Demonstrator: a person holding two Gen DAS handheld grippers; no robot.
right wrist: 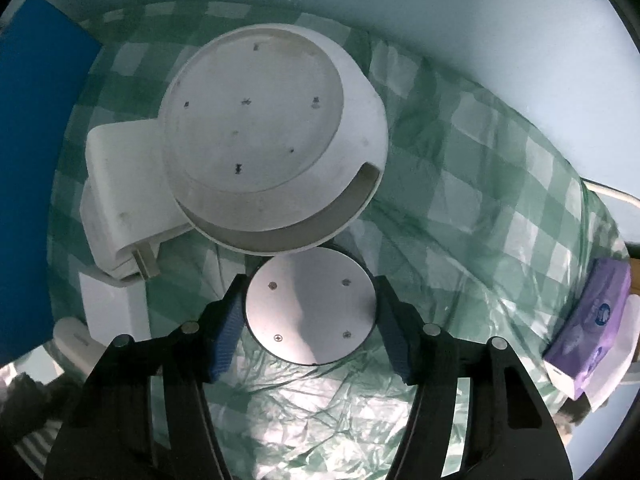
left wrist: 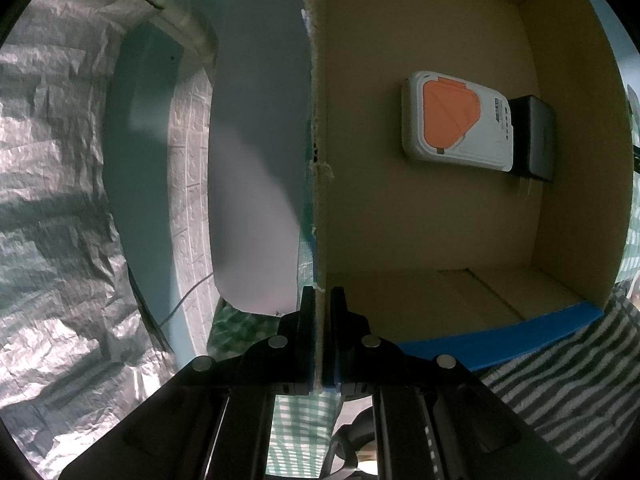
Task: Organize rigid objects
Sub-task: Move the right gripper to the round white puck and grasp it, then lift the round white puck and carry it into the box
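In the left wrist view, crinkled silver foil (left wrist: pixel 52 184) is seen at the far left, with a white rounded panel (left wrist: pixel 256 184) beside it. To the right of that, the side wall of a cardboard box (left wrist: pixel 320 200) is clamped between the left tongs (left wrist: pixel 321 300), which are closed on its edge. Inside the box, a white device with an orange panel (left wrist: pixel 452 120) lies flat on the bottom, and a dark grey block (left wrist: pixel 538 136) is set against its right end, touching it. A grey-and-white striped cloth (left wrist: pixel 560 392) is seen at the lower right.

In the right wrist view, a blue surface (right wrist: pixel 32 184) is seen at the far left. A green checked cloth (right wrist: pixel 460 184) covers the table. On it a large white round device (right wrist: pixel 264 136) lies with its flat underside up. Just below it, a smaller round disc with a metal face (right wrist: pixel 312 308) stands between the fingers of the right tongs (right wrist: pixel 312 320); whether the pads touch its rim cannot be told, and no firm grip is shown. A purple packet (right wrist: pixel 592 320) lies at the far right edge.
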